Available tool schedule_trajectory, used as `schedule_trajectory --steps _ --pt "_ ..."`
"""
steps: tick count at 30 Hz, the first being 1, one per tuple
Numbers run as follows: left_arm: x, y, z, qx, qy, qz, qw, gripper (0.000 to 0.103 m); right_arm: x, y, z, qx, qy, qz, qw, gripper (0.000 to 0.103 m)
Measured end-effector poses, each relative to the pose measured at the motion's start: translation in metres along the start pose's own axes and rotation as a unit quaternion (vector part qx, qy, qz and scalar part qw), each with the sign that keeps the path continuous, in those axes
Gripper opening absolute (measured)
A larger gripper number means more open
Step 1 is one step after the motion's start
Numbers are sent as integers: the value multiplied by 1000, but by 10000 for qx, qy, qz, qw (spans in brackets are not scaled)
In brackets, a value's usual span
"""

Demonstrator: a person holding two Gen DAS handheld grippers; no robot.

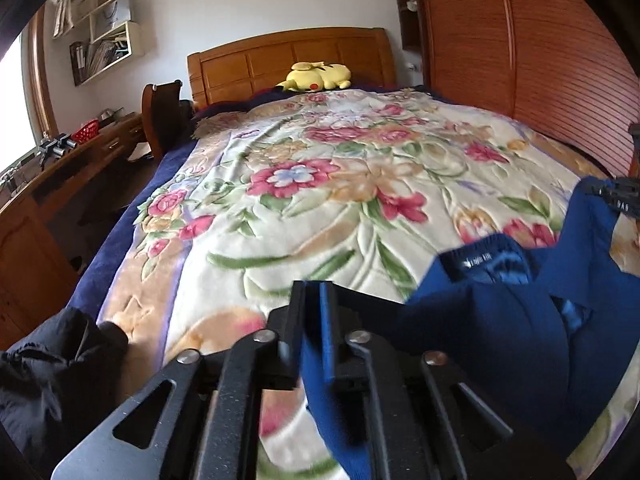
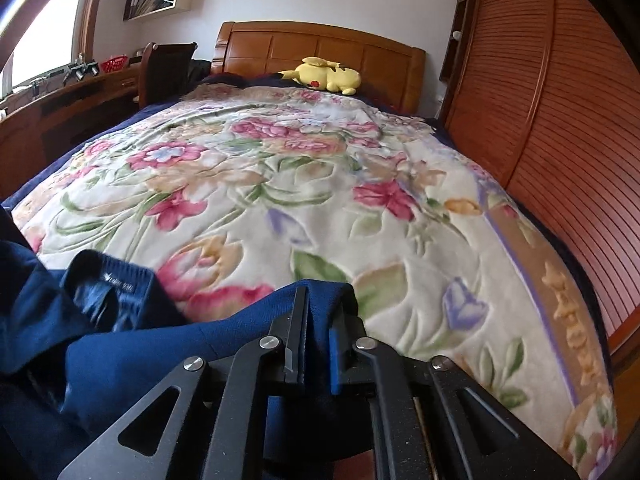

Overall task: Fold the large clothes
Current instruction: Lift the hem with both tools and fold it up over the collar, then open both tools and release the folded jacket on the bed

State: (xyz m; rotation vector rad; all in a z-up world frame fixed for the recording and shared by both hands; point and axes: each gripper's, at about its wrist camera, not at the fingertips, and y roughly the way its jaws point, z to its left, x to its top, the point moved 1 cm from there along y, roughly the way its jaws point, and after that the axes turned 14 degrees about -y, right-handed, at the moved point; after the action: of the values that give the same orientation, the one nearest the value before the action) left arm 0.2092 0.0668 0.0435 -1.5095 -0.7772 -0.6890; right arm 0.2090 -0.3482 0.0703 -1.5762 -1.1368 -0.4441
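A dark blue garment (image 1: 480,320) lies bunched on the flowered blanket (image 1: 320,200) at the near end of the bed, with its collar label (image 1: 476,262) facing up. My left gripper (image 1: 314,286) is at the garment's left edge. Its jaws stand slightly apart, and a fold of blue cloth hangs loose between them. In the right wrist view the same garment (image 2: 120,352) spreads to the left and its label (image 2: 116,286) shows. My right gripper (image 2: 320,292) also has a narrow gap between its fingers, with blue cloth lying in it, not pinched.
A black jacket (image 1: 48,380) lies crumpled at the bed's near left corner. A yellow plush toy (image 2: 324,74) rests by the wooden headboard (image 2: 320,48). A slatted wooden wardrobe (image 2: 560,120) runs along the right. On the left are a desk (image 1: 60,172) and a chair (image 1: 160,112).
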Motion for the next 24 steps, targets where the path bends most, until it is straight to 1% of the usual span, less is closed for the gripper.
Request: schedule_trajectory --steps 1,2,3,4,6,9,11,14,15,16,18,21,24 --pt "-5 -4 1 -41 12 28 10000 31 -2 -6 -3 54 63 -58 9999 34" --pt "-9 -8 2 -94 -11 48 9999 39 -4 -13 -5 113 124 -108 9998 57" --pt "-12 -14 5 -170 -48 61 9998 49 -8 -19 -7 145 170 -151 9996 67" --pt "-13 -18 6 -210 -76 76 9997 56 -12 -27 -9 130 199 -192 9995 67" --pt "-20 -31 9 -306 -143 77 9994 61 -23 -42 -9 231 197 -234 9993 67" --pt "-34 -54 12 -355 -189 -29 9992 61 -52 -67 -2 404 116 -244 9988 67" --pt "-49 -67 11 -428 -141 -5 9990 61 -67 -74 3 596 79 -172 9980 67" --pt "-71 -79 6 -543 -63 77 9985 61 -88 -84 9 788 112 -74 9968 71" --pt "-76 -80 5 -567 -51 118 9983 61 -96 -85 10 921 176 -25 9956 75" --pt "-84 -80 2 -600 -22 188 9980 61 -103 -85 11 1009 197 35 9947 76" --pt "-95 -79 -3 -610 73 282 9977 61 -110 -84 13 947 164 111 9953 77" --pt "-108 -77 -6 -475 147 269 9984 61 -119 -84 16 802 -14 200 9966 79" --pt "-117 -74 -5 -498 66 325 9982 61 -123 -82 14 863 235 239 9957 82"
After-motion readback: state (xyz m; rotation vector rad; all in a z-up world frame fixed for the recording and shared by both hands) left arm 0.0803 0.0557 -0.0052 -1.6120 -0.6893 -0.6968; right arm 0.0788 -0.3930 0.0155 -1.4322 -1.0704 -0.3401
